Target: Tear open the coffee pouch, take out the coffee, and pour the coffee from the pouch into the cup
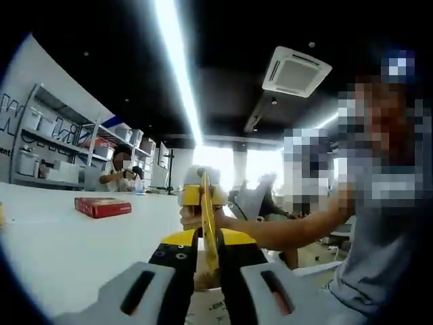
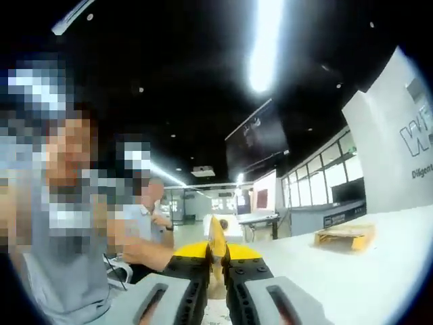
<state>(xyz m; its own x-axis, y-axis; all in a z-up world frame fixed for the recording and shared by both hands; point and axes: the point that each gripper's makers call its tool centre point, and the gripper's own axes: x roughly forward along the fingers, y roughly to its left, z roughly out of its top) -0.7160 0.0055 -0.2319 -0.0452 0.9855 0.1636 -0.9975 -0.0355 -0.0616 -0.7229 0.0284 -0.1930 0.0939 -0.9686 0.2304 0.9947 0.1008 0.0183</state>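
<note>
Nearest the lens in the left gripper view, the left gripper [image 1: 209,244] stood with its black, yellow-tipped jaws drawn close together, clamped on the thin edge of the yellow coffee pouch [image 1: 207,223]. That pouch rose edge-on between the jaws. Beyond it, the right gripper [image 1: 201,196] met the pouch's upper part, its yellow tips pressed against it, with a person's hand [image 1: 193,218] and forearm reaching in behind.

At the bottom of the same view, directly under the pouch, a pale rounded rim [image 1: 206,288] showed; whether this was the cup could not be told. The white counter [image 1: 61,237] spread out to the left, and a red box [image 1: 103,206] lay flat on it, well apart from the grippers. Grey shelving [image 1: 51,145] stood past the counter's far edge.

In the right gripper view, the right gripper [image 2: 216,261] likewise had its jaws nearly closed on the coffee pouch [image 2: 216,237], which stood upright and edge-on between them. The white counter [image 2: 338,284] ran off to the right, and a flat tan box [image 2: 344,236] lay near its far edge.
</note>
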